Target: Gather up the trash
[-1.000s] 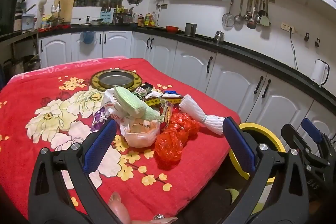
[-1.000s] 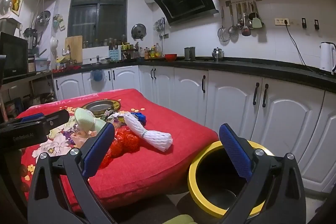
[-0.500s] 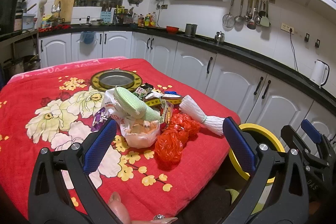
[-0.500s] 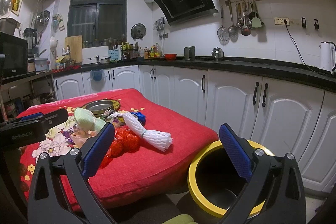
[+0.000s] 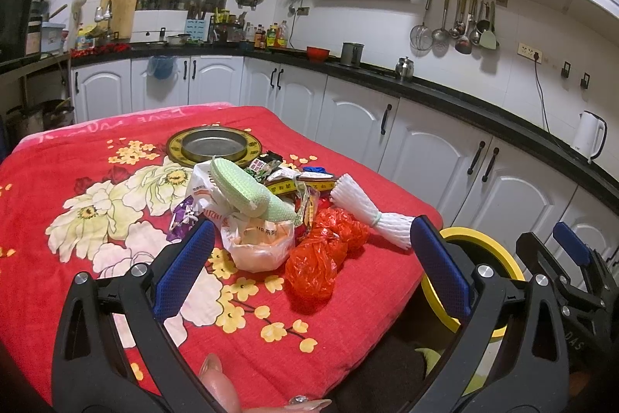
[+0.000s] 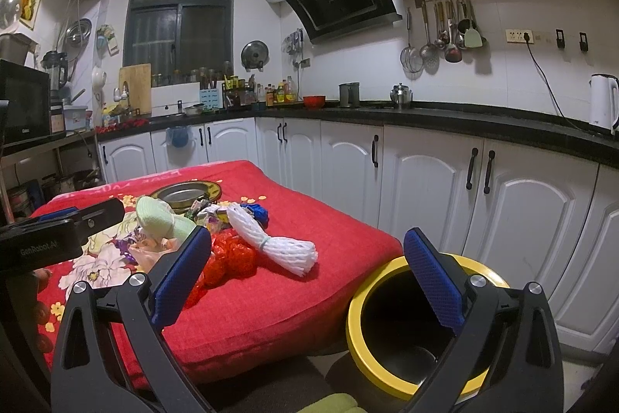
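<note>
A heap of trash lies on the red flowered tablecloth [image 5: 77,266]: a white foam net [image 5: 371,215], red plastic bags [image 5: 321,254], a whitish plastic bag [image 5: 259,242], a green foam net [image 5: 247,192] and small wrappers [image 5: 294,180]. My left gripper [image 5: 313,269] is open and empty, hovering just short of the heap. My right gripper [image 6: 305,277] is open and empty, between the table edge and the yellow-rimmed black bin [image 6: 410,324]. The foam net [image 6: 278,246] and red bags [image 6: 232,258] also show in the right wrist view. The bin's rim [image 5: 483,242] shows past the table's right edge.
A round metal dish on a gold-rimmed plate [image 5: 214,146] sits behind the heap. White cabinets under a black counter [image 6: 425,177] run along the back and right. A green object [image 6: 332,403] lies on the floor by the bin.
</note>
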`<move>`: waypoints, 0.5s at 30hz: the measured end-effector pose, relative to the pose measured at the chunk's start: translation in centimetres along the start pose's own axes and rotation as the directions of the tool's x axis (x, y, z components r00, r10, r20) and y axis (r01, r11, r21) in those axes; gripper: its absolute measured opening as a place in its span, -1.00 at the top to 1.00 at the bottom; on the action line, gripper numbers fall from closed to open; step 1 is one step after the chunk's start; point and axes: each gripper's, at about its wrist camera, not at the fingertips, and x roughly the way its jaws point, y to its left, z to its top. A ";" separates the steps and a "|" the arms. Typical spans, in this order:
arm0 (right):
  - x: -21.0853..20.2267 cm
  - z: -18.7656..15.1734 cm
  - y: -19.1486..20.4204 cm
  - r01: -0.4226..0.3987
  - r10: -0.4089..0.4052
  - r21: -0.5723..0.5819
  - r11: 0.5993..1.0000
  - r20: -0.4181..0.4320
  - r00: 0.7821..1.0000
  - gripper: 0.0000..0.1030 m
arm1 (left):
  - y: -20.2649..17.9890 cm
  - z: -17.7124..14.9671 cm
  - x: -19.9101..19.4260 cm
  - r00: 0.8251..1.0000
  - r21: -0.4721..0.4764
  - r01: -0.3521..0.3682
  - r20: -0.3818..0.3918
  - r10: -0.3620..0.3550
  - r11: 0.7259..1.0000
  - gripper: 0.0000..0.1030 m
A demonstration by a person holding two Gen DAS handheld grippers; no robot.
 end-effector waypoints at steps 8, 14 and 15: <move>0.6 -1.3 1.1 -0.044 0.044 -0.016 0.999 -0.012 0.999 -0.88 | -0.1 0.4 0.0 1.000 -0.030 0.008 -0.026 -0.009 1.000 -0.81; 1.4 -1.8 1.9 -0.106 0.104 -0.053 0.993 -0.035 0.994 -0.88 | 1.9 0.5 0.7 0.999 -0.078 -0.009 -0.043 0.005 0.997 -0.81; 1.5 -1.7 1.9 -0.113 0.111 -0.058 0.992 -0.038 0.993 -0.88 | 2.3 0.6 0.7 0.999 -0.091 -0.014 -0.046 0.010 0.996 -0.81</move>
